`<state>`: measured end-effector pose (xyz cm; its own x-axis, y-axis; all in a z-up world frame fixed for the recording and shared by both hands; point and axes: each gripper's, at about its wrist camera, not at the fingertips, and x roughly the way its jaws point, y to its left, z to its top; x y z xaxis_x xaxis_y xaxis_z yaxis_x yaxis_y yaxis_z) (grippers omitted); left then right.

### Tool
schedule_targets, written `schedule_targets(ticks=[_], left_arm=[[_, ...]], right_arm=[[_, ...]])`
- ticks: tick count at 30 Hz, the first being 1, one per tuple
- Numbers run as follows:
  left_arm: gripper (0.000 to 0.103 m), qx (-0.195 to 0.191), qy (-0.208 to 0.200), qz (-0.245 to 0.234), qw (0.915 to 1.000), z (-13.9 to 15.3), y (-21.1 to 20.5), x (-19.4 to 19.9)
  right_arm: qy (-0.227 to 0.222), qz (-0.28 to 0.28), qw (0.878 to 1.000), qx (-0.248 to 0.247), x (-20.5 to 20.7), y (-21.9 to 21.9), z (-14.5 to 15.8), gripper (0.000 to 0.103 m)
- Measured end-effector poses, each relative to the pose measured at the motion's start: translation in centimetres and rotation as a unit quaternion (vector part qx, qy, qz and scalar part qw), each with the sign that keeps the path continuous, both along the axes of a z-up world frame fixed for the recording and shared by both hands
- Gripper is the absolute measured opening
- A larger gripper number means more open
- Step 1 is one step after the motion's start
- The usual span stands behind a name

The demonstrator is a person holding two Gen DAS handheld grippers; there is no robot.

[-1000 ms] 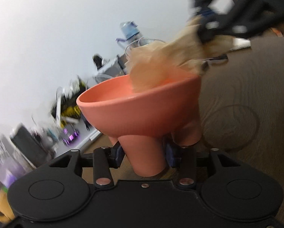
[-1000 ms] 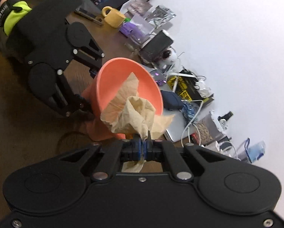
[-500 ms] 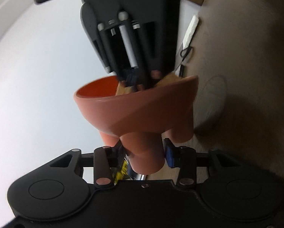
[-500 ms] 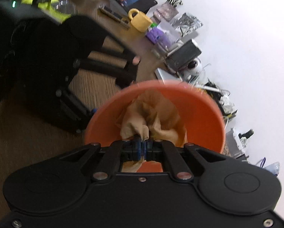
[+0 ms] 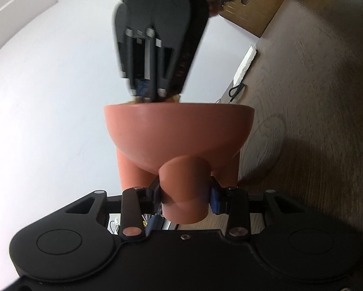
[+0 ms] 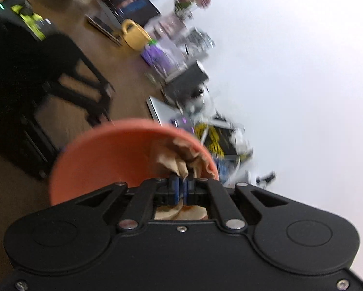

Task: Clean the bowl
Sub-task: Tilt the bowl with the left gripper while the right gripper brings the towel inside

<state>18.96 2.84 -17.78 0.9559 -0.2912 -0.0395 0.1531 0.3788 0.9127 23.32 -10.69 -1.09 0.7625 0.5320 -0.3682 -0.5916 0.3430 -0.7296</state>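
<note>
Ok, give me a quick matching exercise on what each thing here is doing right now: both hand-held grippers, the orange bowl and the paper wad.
Things:
1. left hand-held gripper
2. right hand-held gripper
3. orange three-legged plastic bowl
4. crumpled tan paper towel

States:
A. pinched between shut blue pads
B. clamped on one of the bowl's legs
C. held off the brown wooden table, mouth towards the right hand-held gripper
D. reaching into the bowl with the wad

Pairs: 1-B, 2-D, 3-C, 4-A
</note>
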Motion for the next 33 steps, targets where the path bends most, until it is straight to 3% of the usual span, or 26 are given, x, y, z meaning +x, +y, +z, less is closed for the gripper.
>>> schedule_targets(ticks=[4,9,16,22,27,33], left_arm=[[0.037,0.000,-0.001,-0.001,1.0000,0.0,0.2,0.1],[0.038,0.000,-0.001,-0.001,1.0000,-0.8,1.0,0.4],[0.039,0.001,-0.009,0.001,1.0000,-2.2,2.3,0.6],[0.039,0.001,-0.014,0.002,0.9999,-3.6,3.6,0.8],[0.039,0.001,-0.012,0.002,0.9999,-4.7,4.9,1.0],[0.039,0.001,-0.013,0.002,0.9999,-6.4,6.9,1.3]], right_arm=[[0.026,-0.009,0.999,-0.018,0.0,-1.1,-1.3,0.003],[0.051,0.030,0.998,-0.036,-2.7,-1.0,-2.9,0.003],[-0.009,0.074,0.997,0.022,-5.1,1.1,-1.1,0.003],[-0.029,0.006,0.999,0.039,-1.9,0.3,0.5,0.003],[0.039,-0.057,0.997,0.030,0.4,-1.7,-0.9,0.003],[0.082,-0.009,0.997,-0.010,-2.1,-2.1,-3.3,0.003]])
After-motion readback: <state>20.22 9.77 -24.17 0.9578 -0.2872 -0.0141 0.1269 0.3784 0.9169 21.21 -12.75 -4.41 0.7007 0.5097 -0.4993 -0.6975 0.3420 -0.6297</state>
